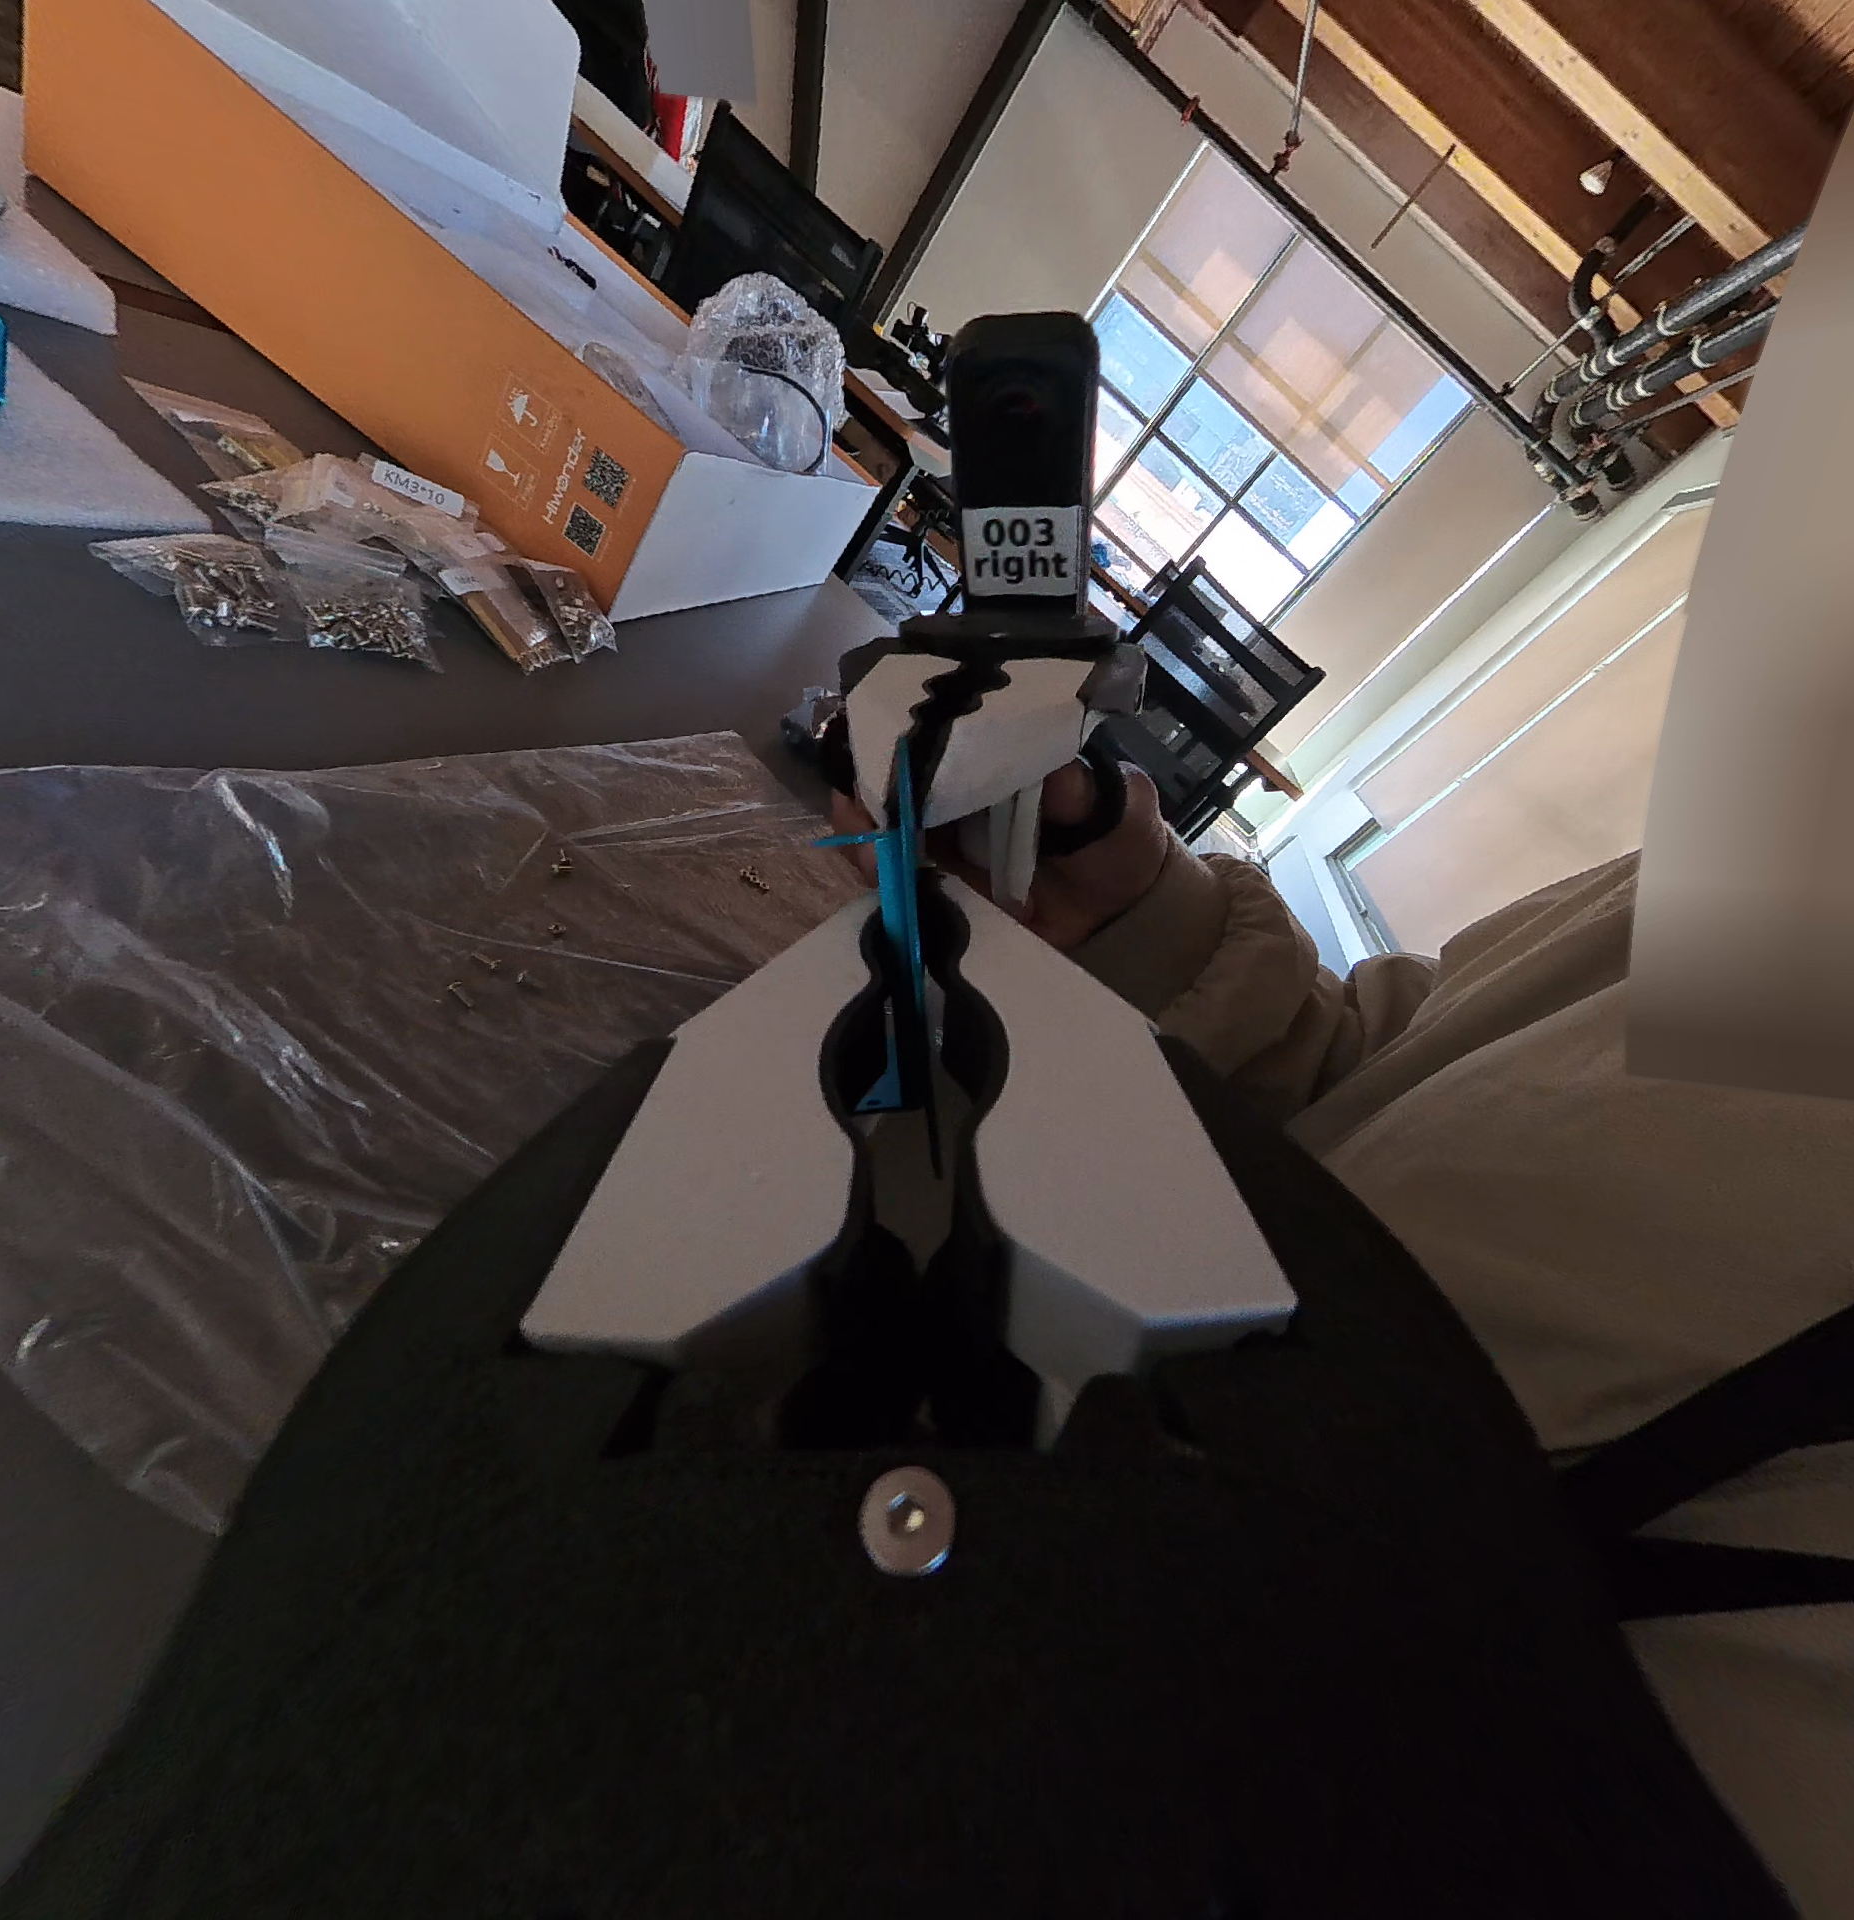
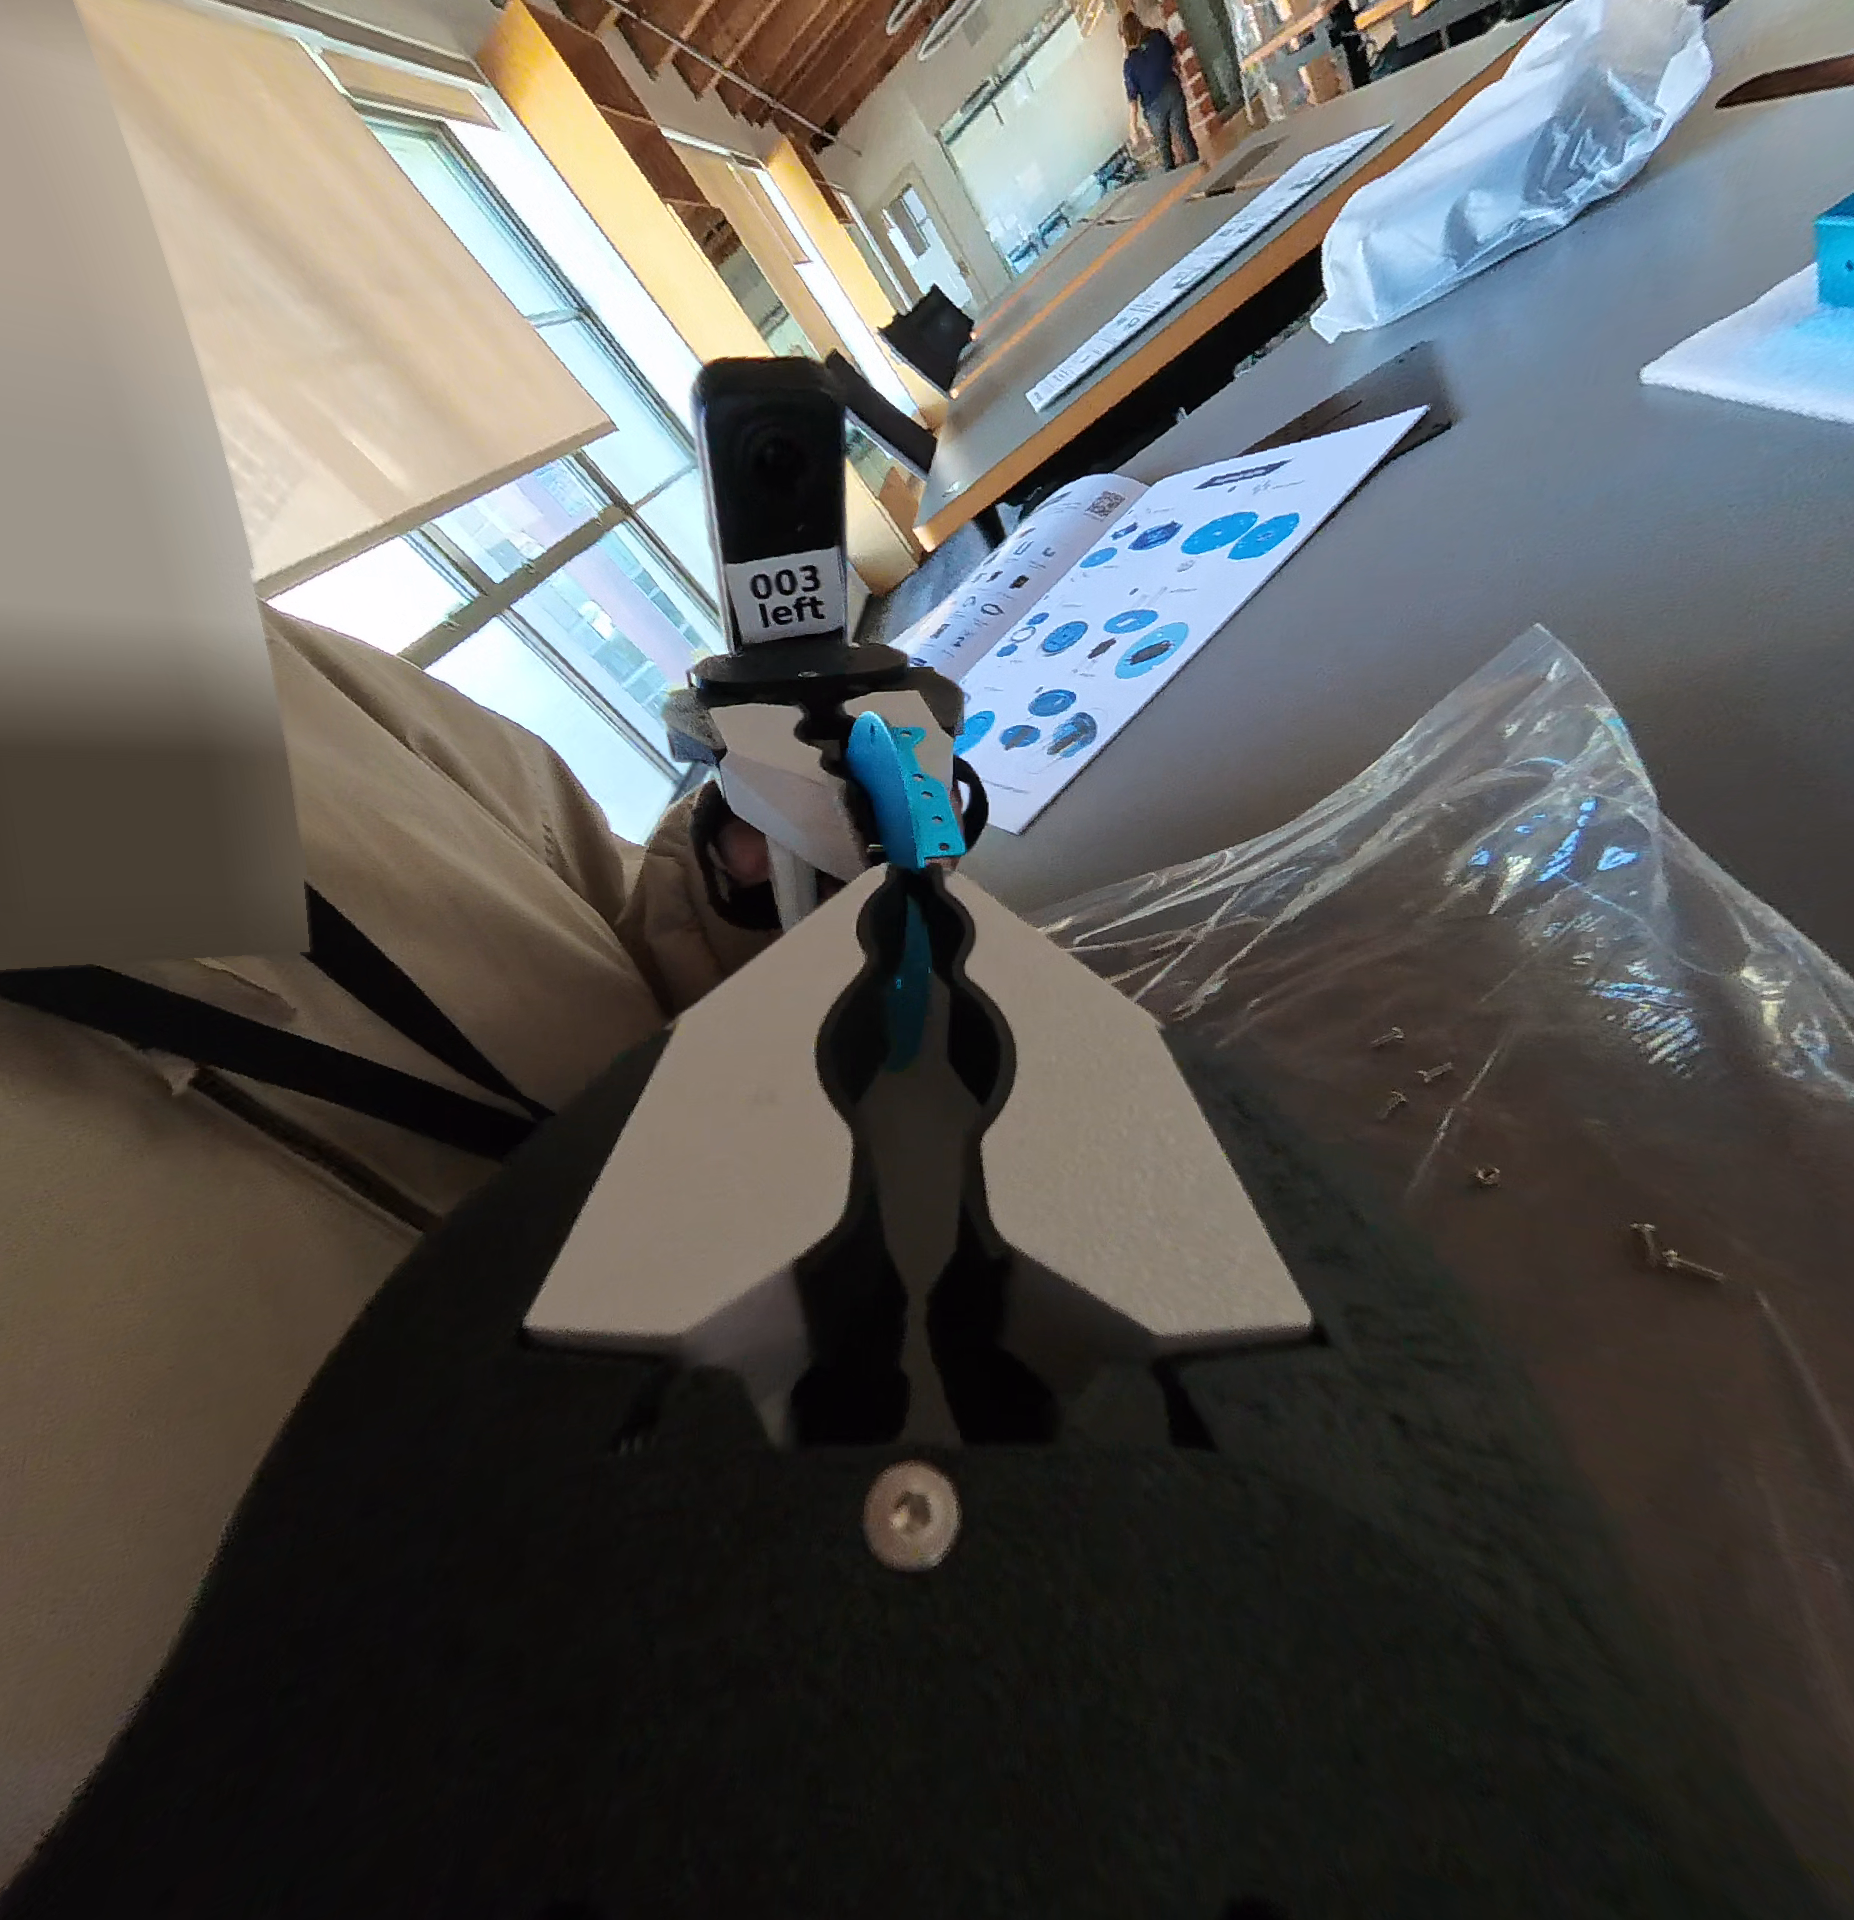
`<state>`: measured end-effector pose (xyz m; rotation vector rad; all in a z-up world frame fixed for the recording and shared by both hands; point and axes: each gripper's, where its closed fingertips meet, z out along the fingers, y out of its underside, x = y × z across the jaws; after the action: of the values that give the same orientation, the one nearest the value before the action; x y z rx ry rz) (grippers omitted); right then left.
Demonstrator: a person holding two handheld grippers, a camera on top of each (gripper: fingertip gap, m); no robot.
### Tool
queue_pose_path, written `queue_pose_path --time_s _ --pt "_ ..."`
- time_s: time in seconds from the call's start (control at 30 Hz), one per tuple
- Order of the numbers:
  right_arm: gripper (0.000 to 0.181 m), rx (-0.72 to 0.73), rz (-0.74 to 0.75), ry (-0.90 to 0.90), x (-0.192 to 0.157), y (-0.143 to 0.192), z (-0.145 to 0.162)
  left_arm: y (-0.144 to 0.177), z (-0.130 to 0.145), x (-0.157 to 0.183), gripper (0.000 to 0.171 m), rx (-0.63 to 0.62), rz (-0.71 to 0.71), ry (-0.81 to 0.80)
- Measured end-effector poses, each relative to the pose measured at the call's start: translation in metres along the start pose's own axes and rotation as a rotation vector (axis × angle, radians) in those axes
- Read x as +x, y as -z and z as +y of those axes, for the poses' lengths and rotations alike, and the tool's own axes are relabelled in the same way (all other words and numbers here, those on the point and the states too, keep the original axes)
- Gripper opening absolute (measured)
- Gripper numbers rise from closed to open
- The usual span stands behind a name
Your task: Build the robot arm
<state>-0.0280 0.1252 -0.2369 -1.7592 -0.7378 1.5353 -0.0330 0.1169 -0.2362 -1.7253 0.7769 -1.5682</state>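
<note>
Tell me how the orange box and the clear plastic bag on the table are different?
The orange box is stiff and stands with its white flaps open; the clear plastic bag lies flat and crinkled. You can see the dark table through the bag, but not through the box. Small loose screws lie on the bag; small packets of screws lie beside the box. Both rest on the same table.

Grey table (image 1: 403,686) bears an orange box (image 1: 310,270), screw bags (image 1: 351,603) (clear plastic).

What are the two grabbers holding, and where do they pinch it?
Both hold blue metal pieces. The left gripper pinches a thin one by its near end; the right gripper pinches a curved one likewise.
</note>
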Motion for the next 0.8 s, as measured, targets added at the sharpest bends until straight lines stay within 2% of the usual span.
queue_pose_path --time_s 0.8 --pt "0.001 0.037 -0.071 -0.031 -0.0055 0.0034 -0.0059 -0.0024 0.0003 0.0040 0.001 -0.003 0.020 0.011"
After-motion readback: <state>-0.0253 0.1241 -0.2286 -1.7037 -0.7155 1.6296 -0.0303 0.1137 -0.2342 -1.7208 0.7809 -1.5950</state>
